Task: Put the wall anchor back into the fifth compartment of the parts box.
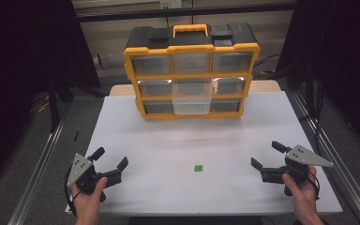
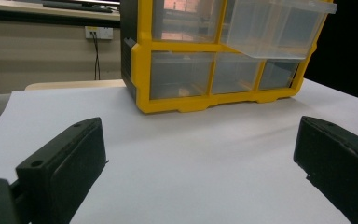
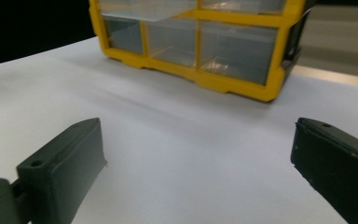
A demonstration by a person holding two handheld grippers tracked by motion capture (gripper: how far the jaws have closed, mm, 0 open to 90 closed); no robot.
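A yellow and black drawer cabinet [image 1: 191,70] with clear drawers stands at the far middle of the white table [image 1: 168,136]. Its middle drawer [image 1: 191,101] is pulled out toward me; it also juts out in the left gripper view as the clear drawer [image 2: 272,28]. A small green block [image 1: 198,168] lies on the table between the two grippers. My left gripper [image 1: 110,158] rests open at the near left, nothing between its jaws. My right gripper [image 1: 267,155] sits open at the near right, also with nothing in it. Both point toward the cabinet [image 2: 214,56] [image 3: 200,42].
Metal rails [image 1: 37,164] run along both sides of the table. Dark curtains hang left and right. A wall socket [image 2: 99,32] and a cable show on the wall behind the cabinet in the left gripper view. A wooden table edge [image 1: 122,89] sticks out behind the white surface.
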